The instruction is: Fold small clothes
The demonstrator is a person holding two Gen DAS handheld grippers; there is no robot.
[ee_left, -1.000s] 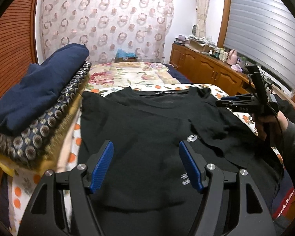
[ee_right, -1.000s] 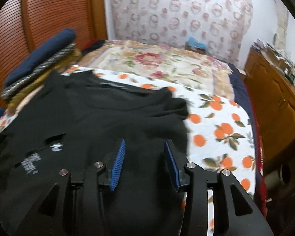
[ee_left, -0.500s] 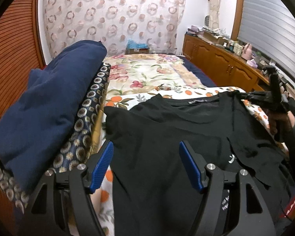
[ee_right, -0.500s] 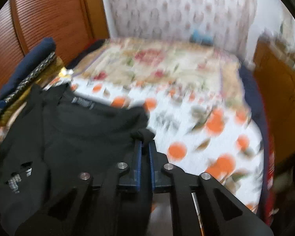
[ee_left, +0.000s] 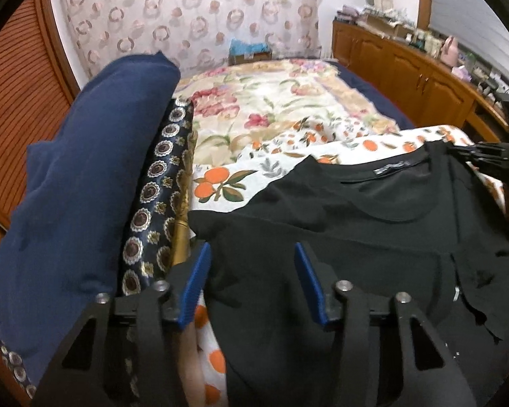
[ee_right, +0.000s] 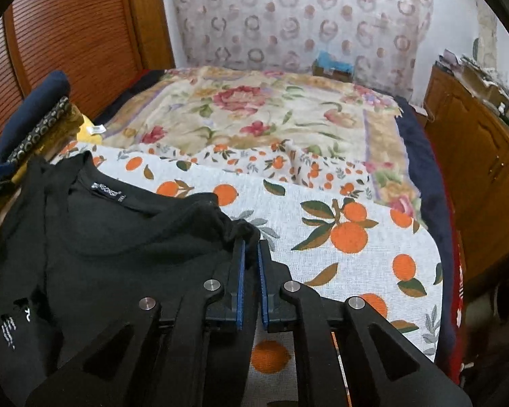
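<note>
Pinching the black T-shirt at its shoulder, frame centre, the right gripper is clenched; the left gripper gapes over the opposite shoulder, lower centre.

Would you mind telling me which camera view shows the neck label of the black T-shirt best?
The right wrist view: the neck label sits near and its white lettering shows, though blurry. In the left wrist view the same label is farther off and reads only as a thin pale strip inside the collar of the black T-shirt.
</note>
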